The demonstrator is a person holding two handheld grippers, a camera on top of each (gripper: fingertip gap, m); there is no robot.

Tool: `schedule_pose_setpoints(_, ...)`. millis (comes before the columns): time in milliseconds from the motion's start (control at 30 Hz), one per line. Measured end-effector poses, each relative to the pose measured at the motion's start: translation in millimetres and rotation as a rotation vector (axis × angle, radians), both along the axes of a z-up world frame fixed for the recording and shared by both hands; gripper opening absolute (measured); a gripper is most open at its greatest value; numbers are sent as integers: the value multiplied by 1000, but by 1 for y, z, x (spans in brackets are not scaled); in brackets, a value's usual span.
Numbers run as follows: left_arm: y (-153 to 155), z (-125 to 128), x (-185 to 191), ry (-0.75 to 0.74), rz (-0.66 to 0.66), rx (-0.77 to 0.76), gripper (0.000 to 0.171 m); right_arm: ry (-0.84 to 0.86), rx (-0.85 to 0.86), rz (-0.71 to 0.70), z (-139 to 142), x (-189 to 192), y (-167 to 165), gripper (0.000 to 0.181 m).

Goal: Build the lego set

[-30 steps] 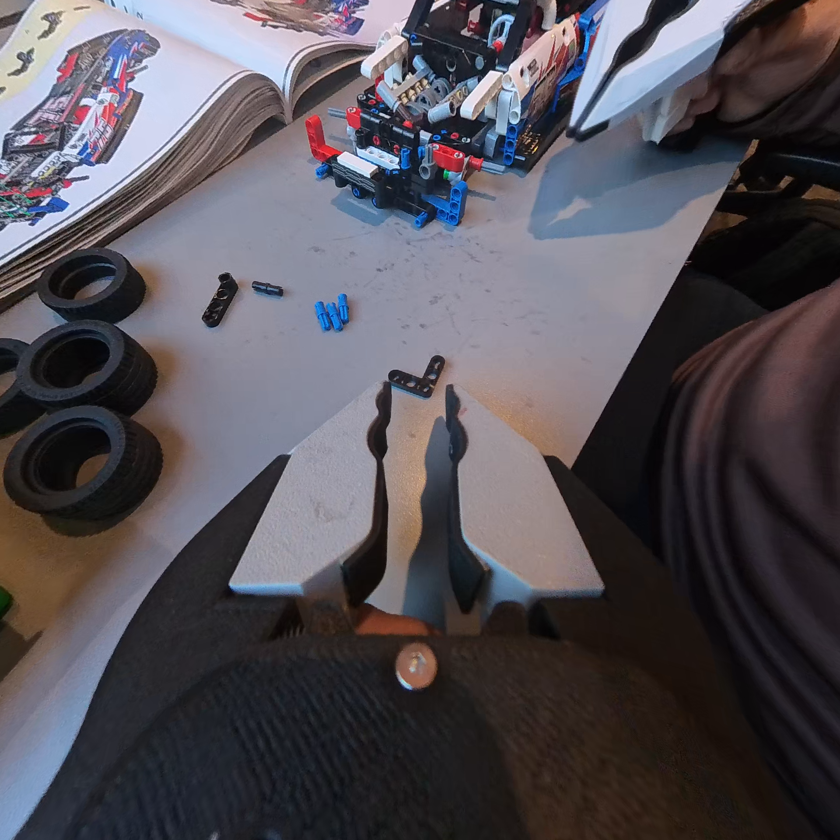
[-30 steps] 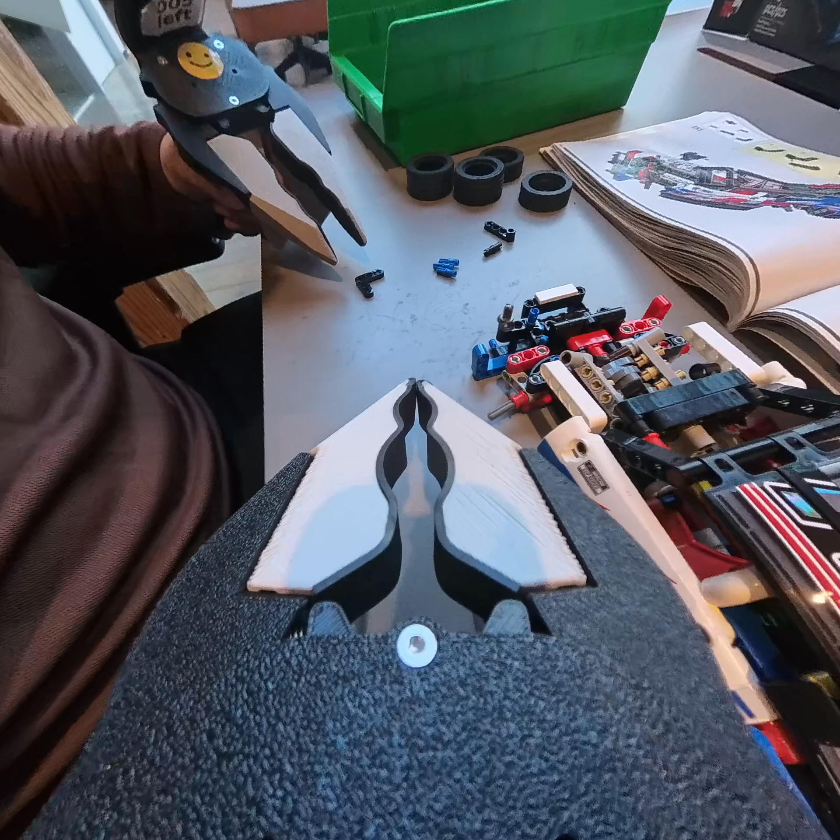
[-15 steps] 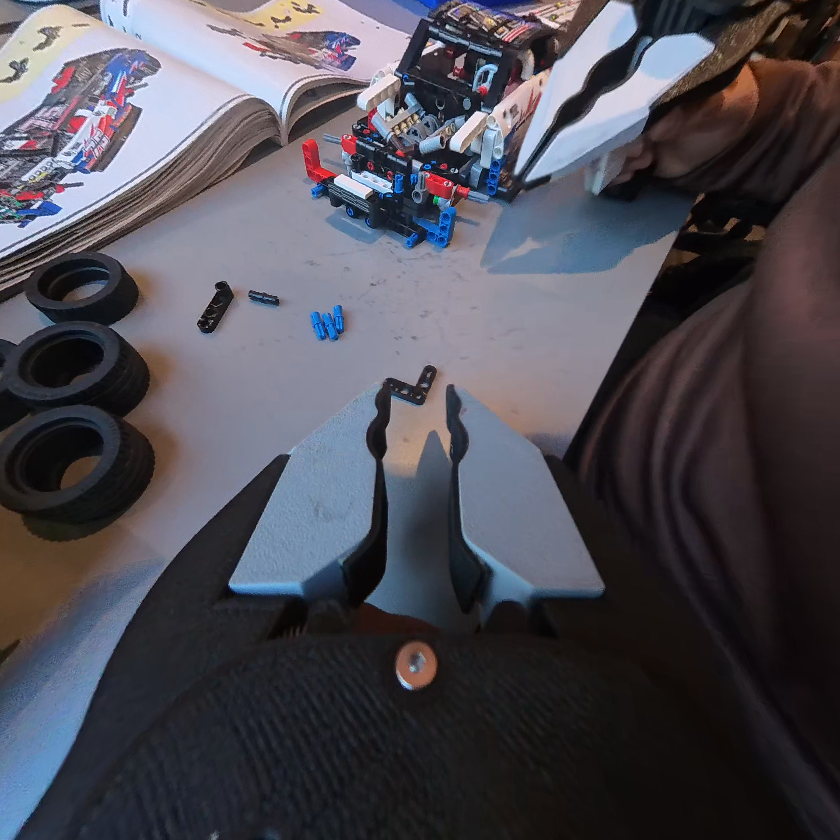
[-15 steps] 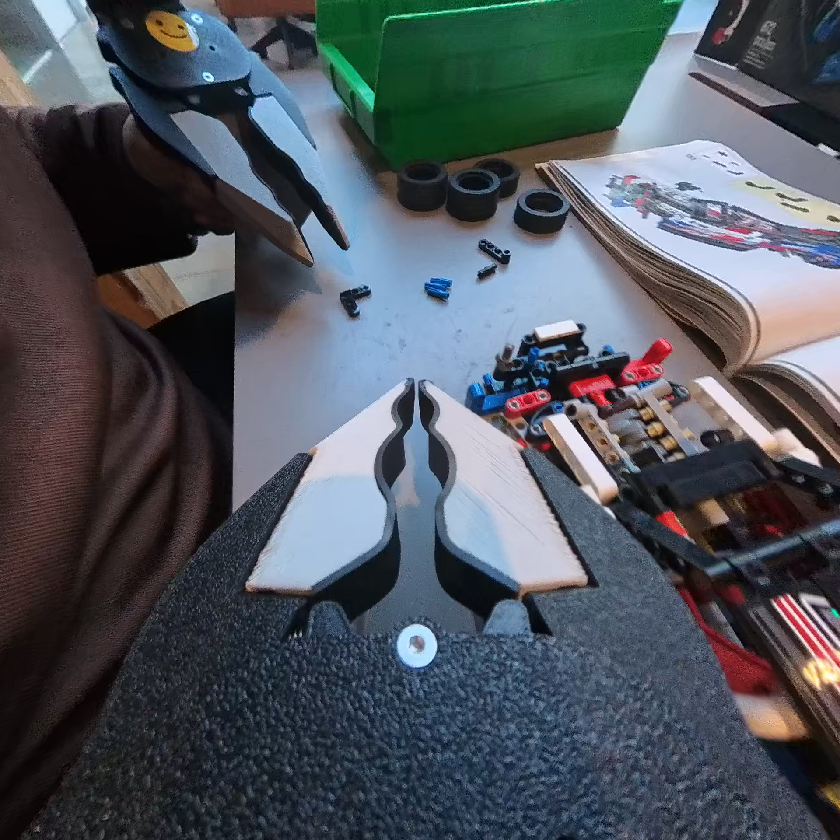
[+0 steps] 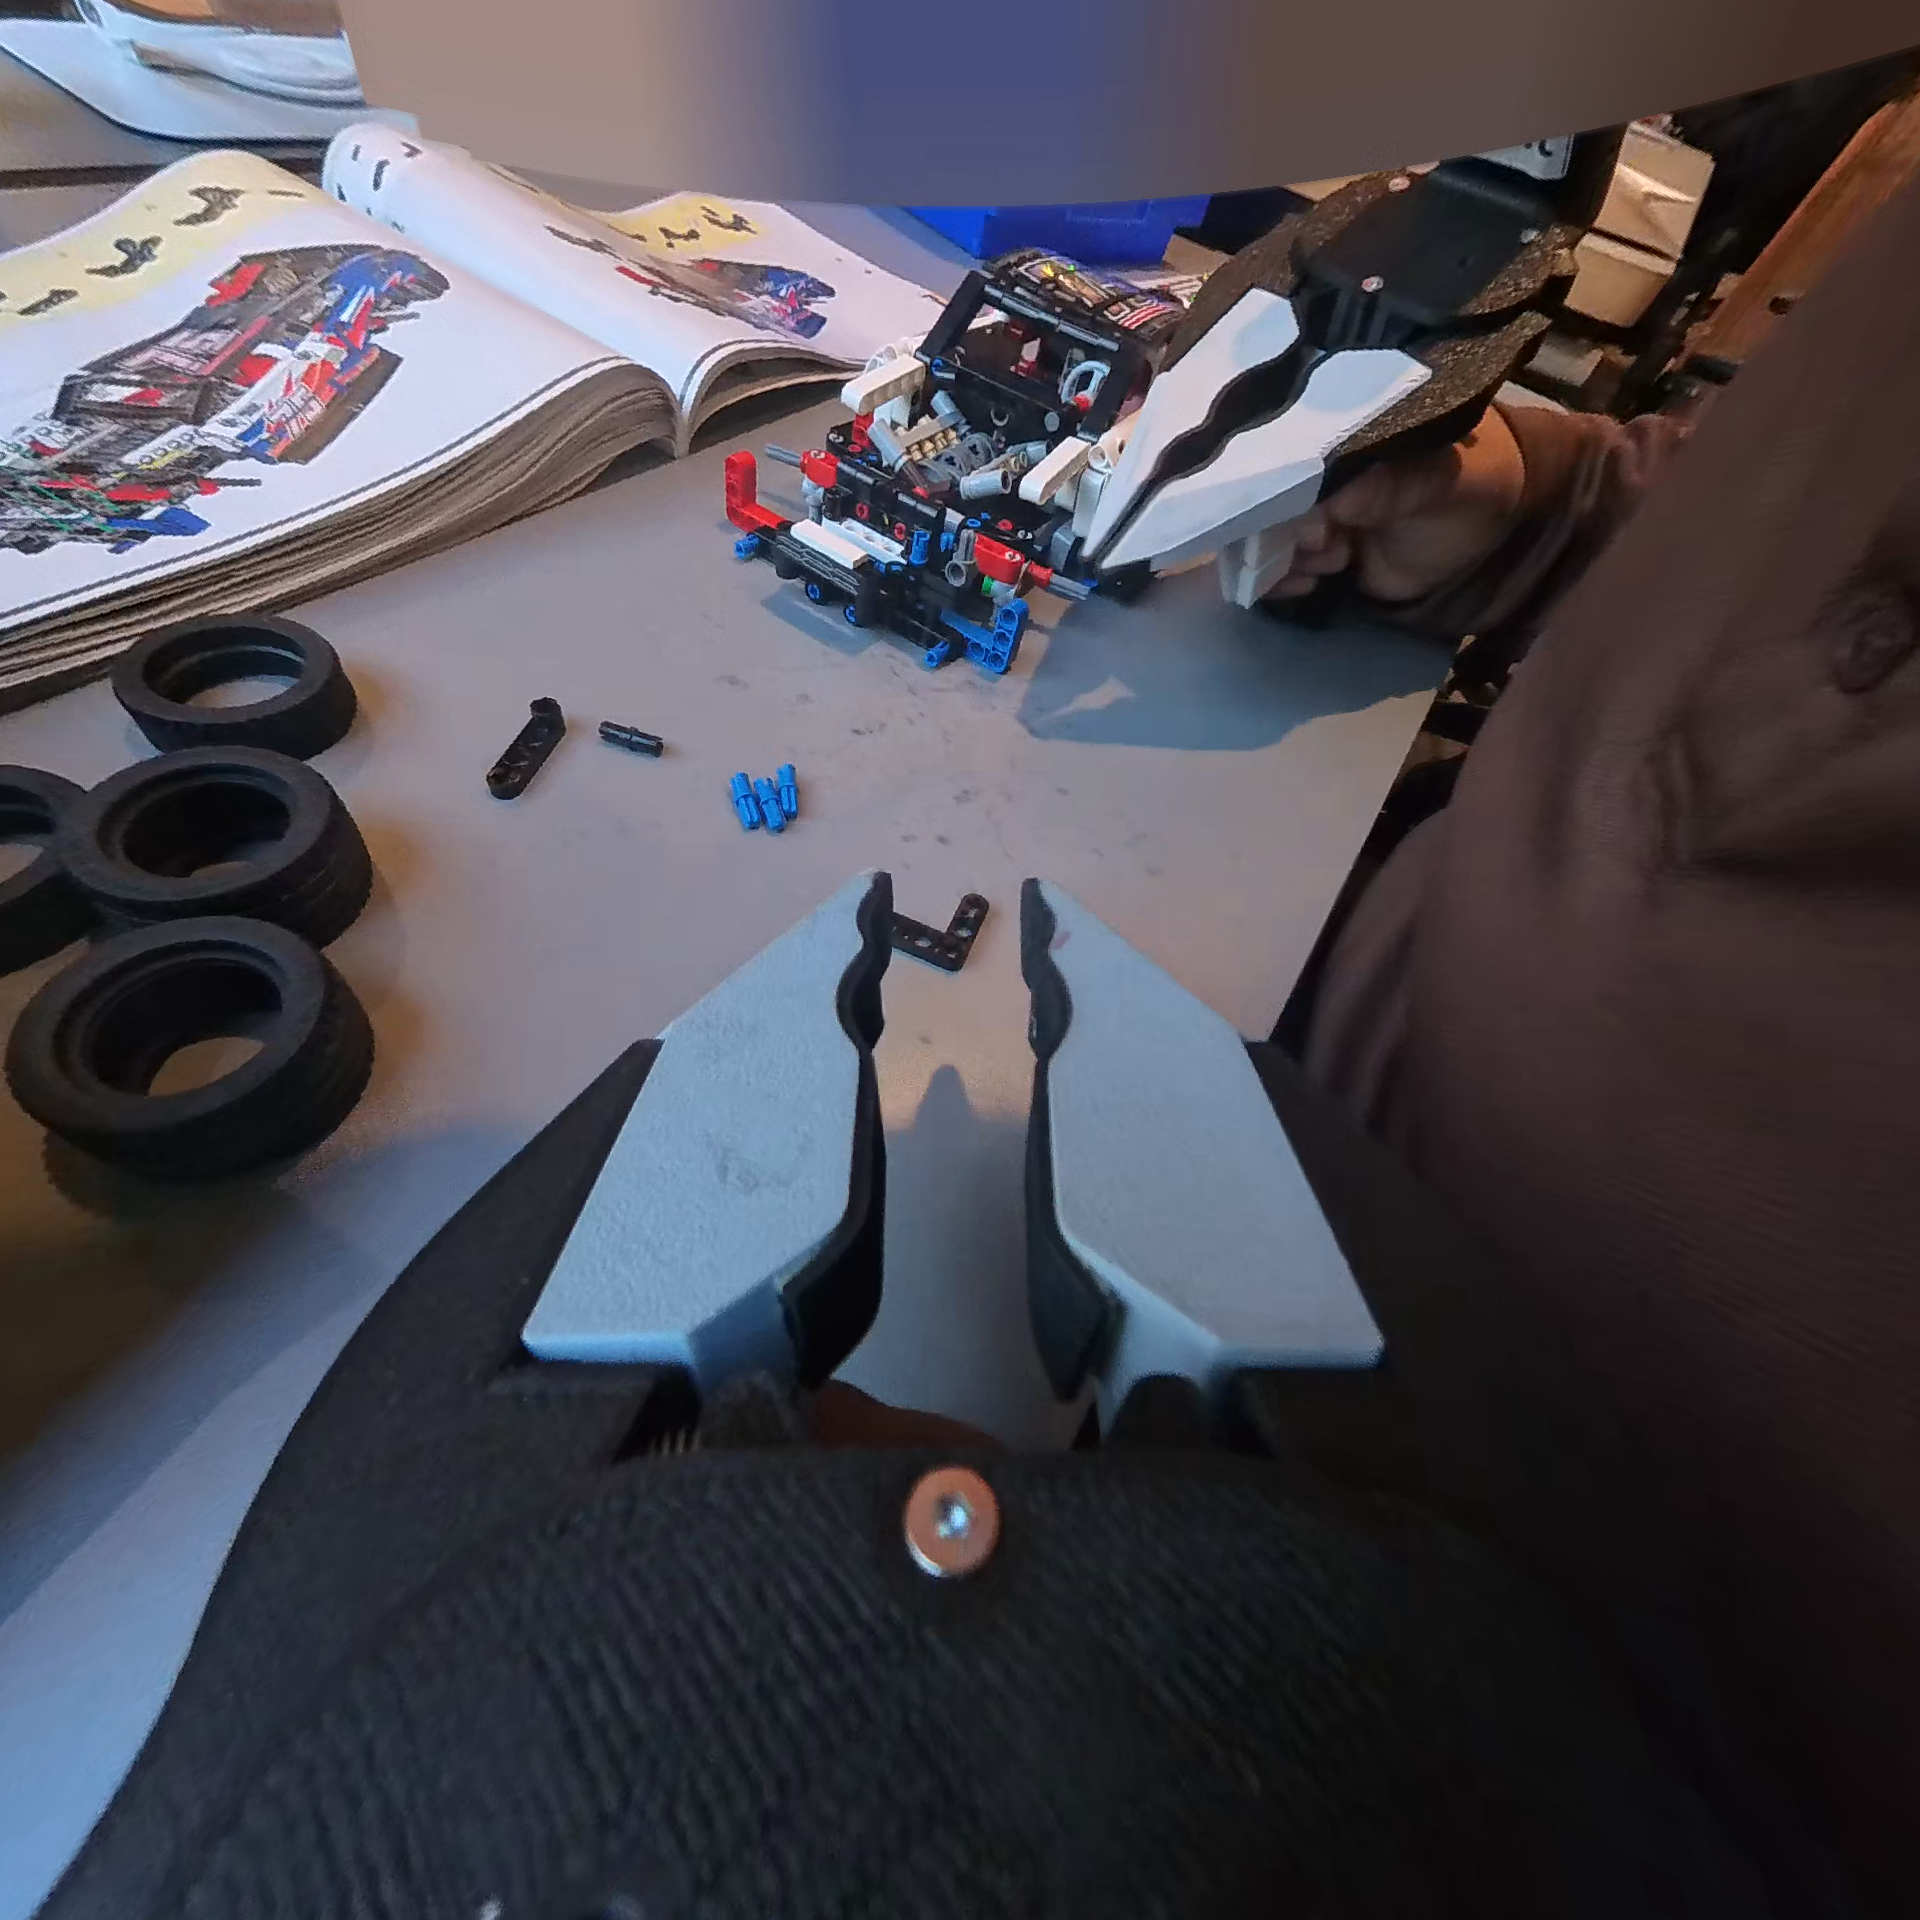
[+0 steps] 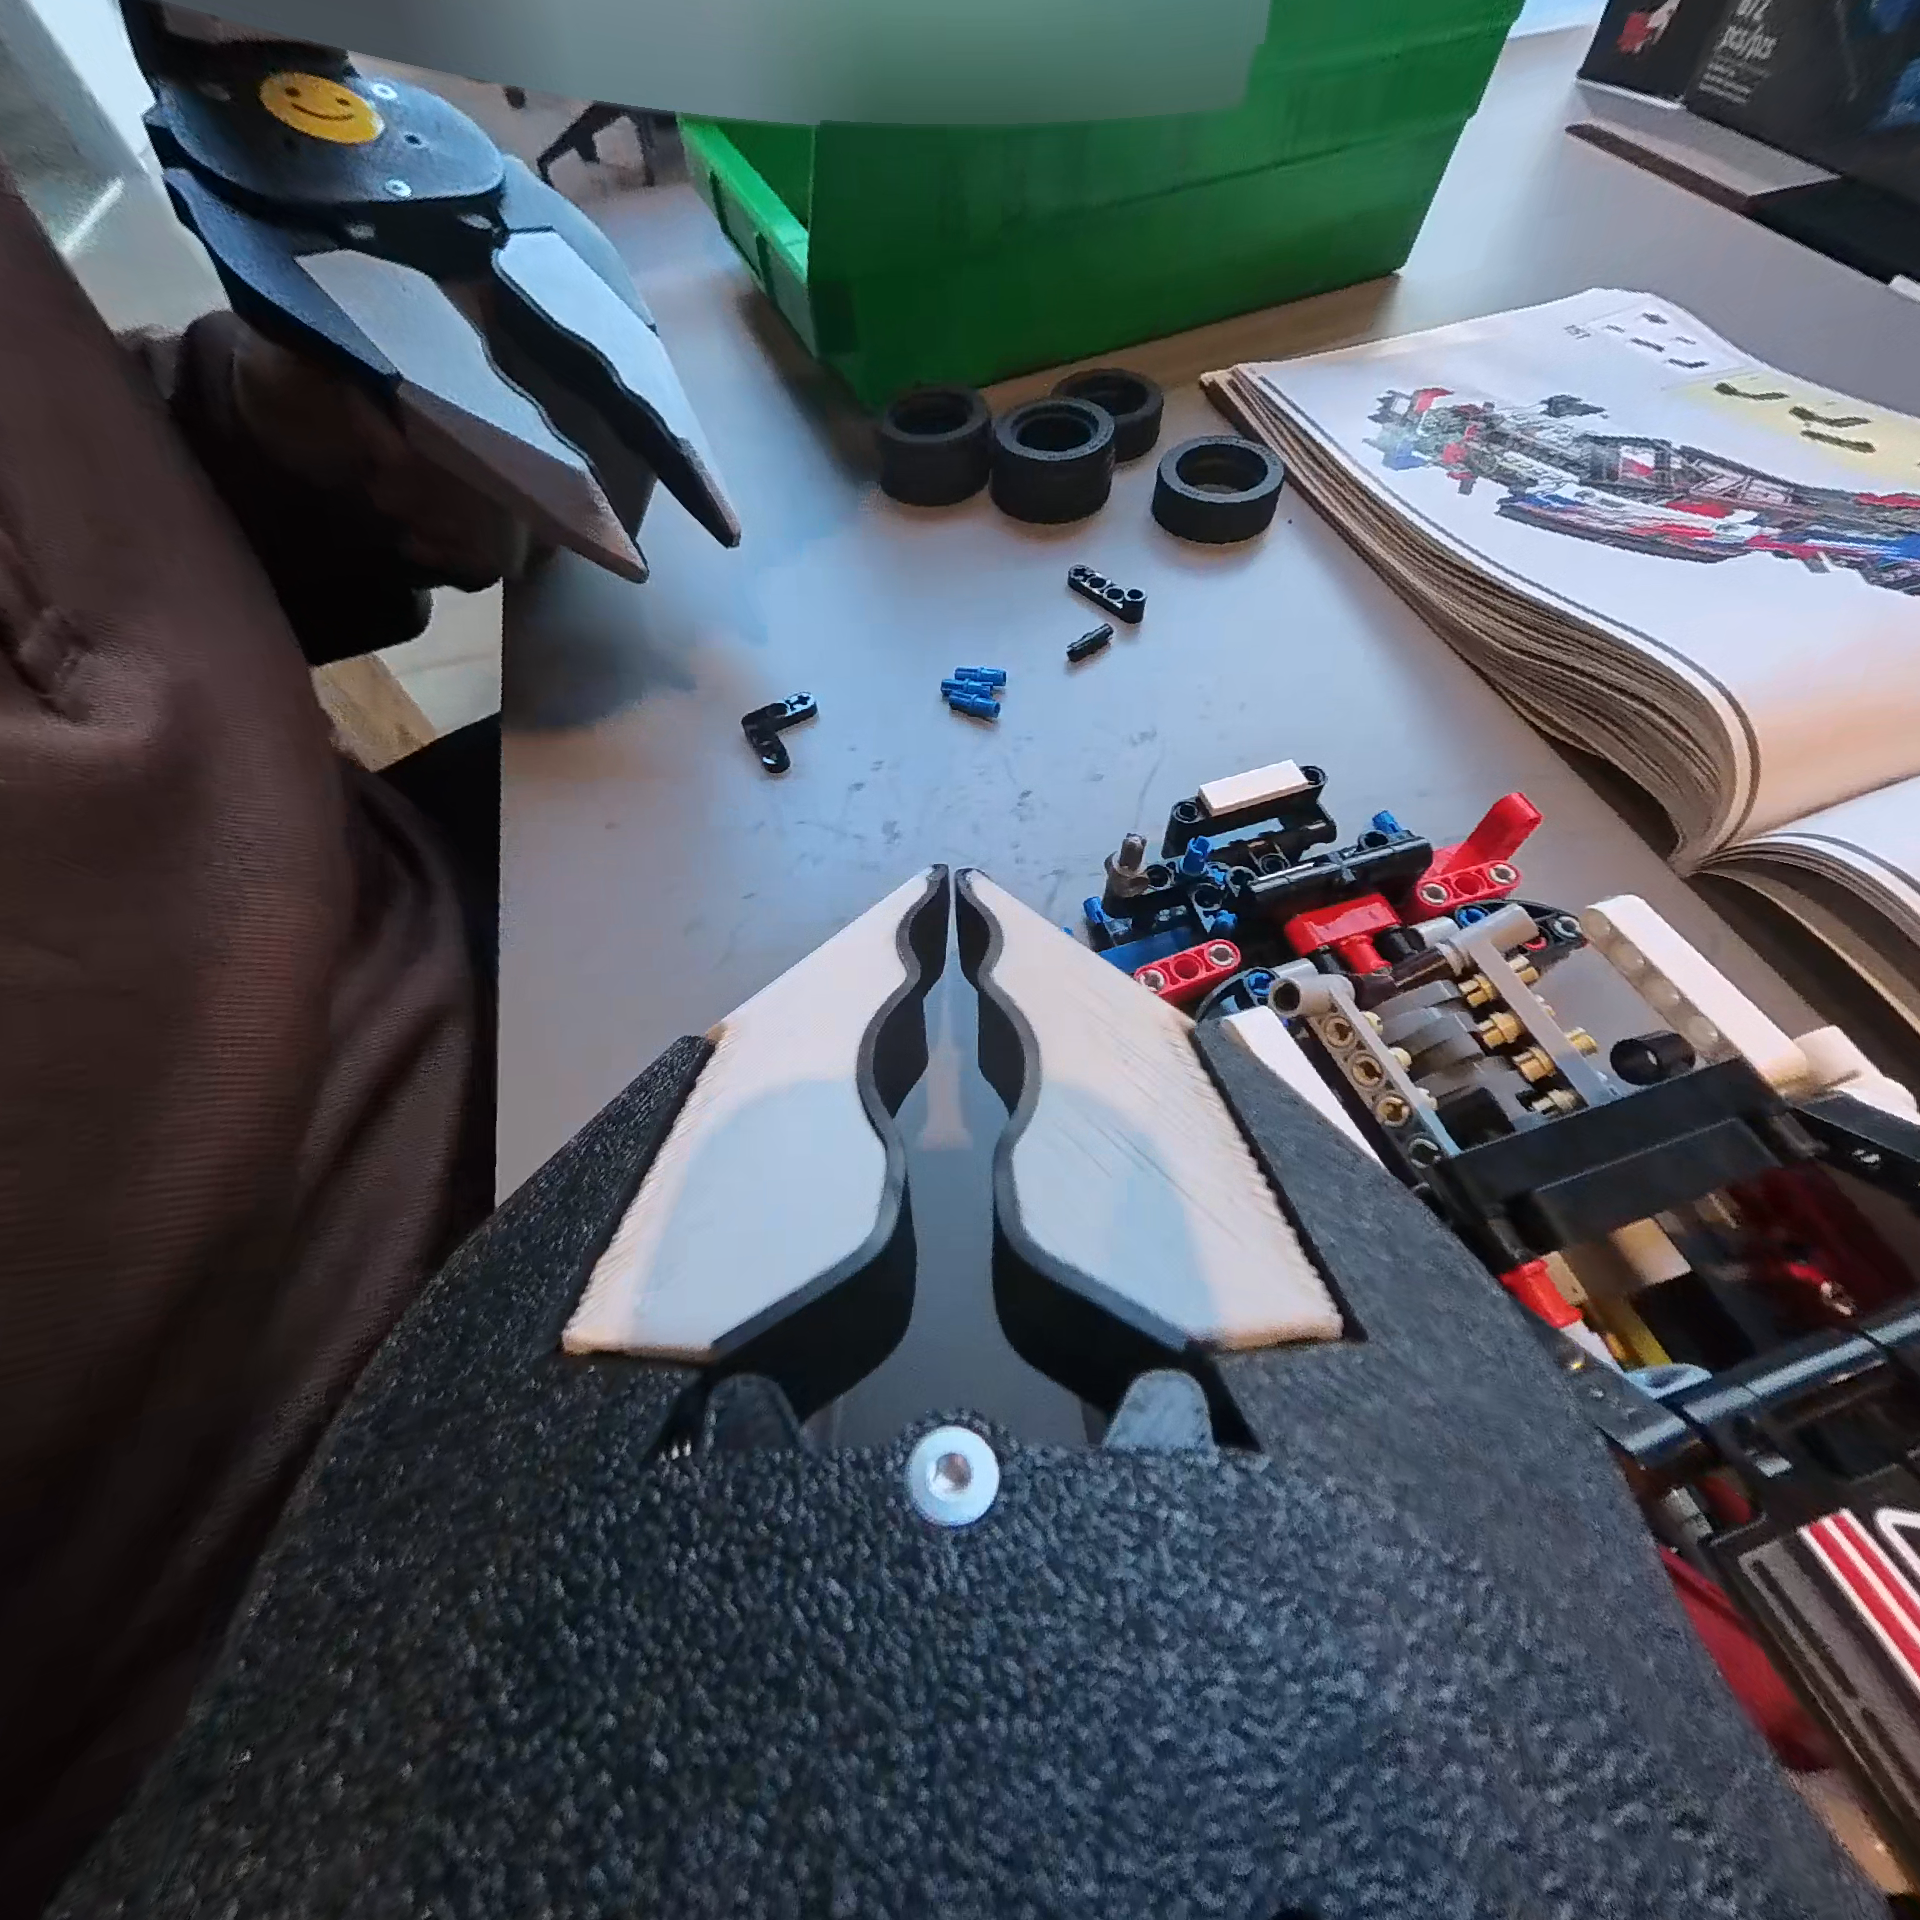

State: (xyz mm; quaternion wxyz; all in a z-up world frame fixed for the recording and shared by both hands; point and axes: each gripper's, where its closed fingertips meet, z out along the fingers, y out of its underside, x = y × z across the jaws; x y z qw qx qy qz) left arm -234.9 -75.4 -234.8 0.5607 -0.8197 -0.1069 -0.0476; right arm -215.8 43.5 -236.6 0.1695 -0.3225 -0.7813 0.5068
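My left gripper (image 5: 951,896) is open and empty, above the grey table, its tips on either side of a small black L-shaped piece (image 5: 943,931), also in the right wrist view (image 6: 779,729). My right gripper (image 6: 951,881) is shut and empty, next to the half-built car model (image 6: 1455,1029), which also shows in the left wrist view (image 5: 956,499). A cluster of blue pins (image 5: 765,800), a black pin (image 5: 631,738) and a short black beam (image 5: 526,748) lie loose on the table. The left gripper (image 6: 681,545) shows far off in the right wrist view.
Several black tyres (image 5: 197,1044) stand at the left. An open instruction book (image 5: 312,384) lies behind them. A green bin (image 6: 1091,187) stands at the back in the right wrist view. The table edge (image 5: 1340,894) runs close on the right, by the person's sleeve. There is about 12 cm between the tips of the two grippers. Left tips and right tips are each some 25 cm from the open instruction book (image 5: 312,384). My right wrist view (image 6: 1664,532) looks at it from another angle.
My left gripper has opened wider and its view has tilted up. The right gripper has moved down close to the model's front.
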Motion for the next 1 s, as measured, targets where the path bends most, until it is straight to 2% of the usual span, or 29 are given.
schedule_pose_setpoints(333, 0, -6, -1, 84, 38, -49, 21, 83, -32, -32, 13, 1, 5, 0)
schedule_pose_setpoints(1000, 1, -9, -1, 98, 47, -72, 21, 107, -22, -10, 14, 5, 2, 1)
